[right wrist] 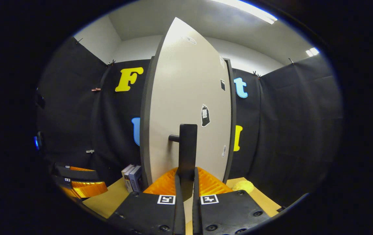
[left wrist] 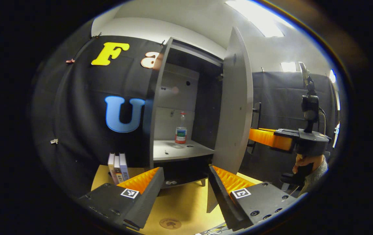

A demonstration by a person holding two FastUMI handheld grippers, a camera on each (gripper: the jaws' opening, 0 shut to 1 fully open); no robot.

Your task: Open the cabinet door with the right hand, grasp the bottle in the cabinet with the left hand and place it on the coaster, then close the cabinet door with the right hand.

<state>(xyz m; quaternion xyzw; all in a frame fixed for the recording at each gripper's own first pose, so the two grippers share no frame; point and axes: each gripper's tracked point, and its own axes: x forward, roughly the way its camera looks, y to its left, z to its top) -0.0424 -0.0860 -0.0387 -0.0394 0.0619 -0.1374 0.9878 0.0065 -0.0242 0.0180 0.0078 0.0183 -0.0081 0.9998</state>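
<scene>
Grey cabinet [left wrist: 186, 98] open with bottle [left wrist: 181, 132] upright on its shelf; left claw [left wrist: 186, 182] spread empty, right claw [right wrist: 186, 182] clamped on door handle [right wrist: 186, 147].

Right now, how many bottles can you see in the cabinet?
1. A single bottle stands upright on the cabinet's middle shelf, toward the back. The darker compartments above and below it show no bottle, though their corners are too dim to rule one out.
</scene>
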